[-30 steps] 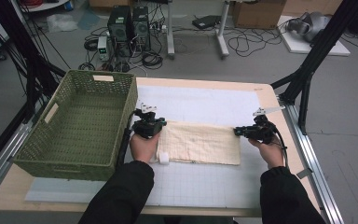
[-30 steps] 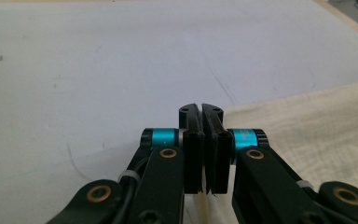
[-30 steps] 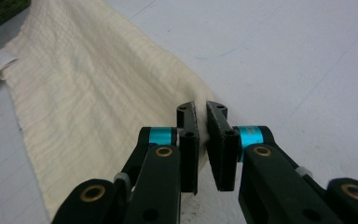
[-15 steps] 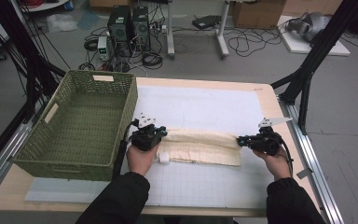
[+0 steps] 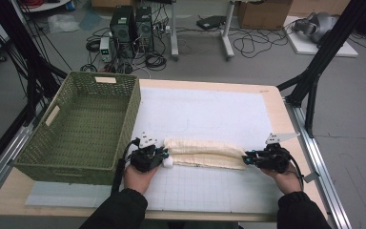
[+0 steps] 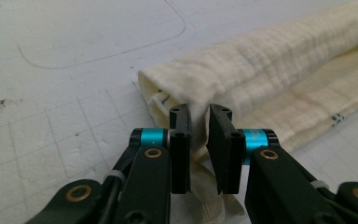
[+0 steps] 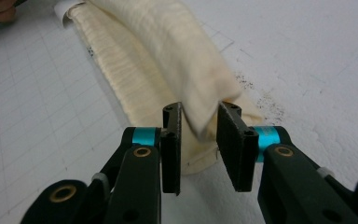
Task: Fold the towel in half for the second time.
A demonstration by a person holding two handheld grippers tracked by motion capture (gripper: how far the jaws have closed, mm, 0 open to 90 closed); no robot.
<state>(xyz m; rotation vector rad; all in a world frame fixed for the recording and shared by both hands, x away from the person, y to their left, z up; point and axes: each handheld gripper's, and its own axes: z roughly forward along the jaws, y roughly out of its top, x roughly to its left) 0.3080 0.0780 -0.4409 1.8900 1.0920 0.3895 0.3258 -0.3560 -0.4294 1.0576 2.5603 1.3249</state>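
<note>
A cream cloth (image 5: 202,152) lies folded into a long narrow band on the white mat (image 5: 205,109). My left gripper (image 5: 164,155) is at its left end and my right gripper (image 5: 245,159) at its right end. In the left gripper view the jaws (image 6: 199,114) stand slightly apart around the cloth's (image 6: 270,70) folded corner; they have just been opening. In the right gripper view the jaws (image 7: 199,114) have also just been opening, and a loose corner of the cloth (image 7: 154,51) hangs between them without being pressed.
A green woven basket (image 5: 133,109) stands on the table's left side, close to my left hand. A small white tag (image 5: 168,163) pokes out at the cloth's left end. Black frame legs rise beyond the table's right edge.
Both hands came toward the near edge, pulling the cloth's far edge over so it went from a wide sheet to a narrow band. Both jaw pairs have parted.
</note>
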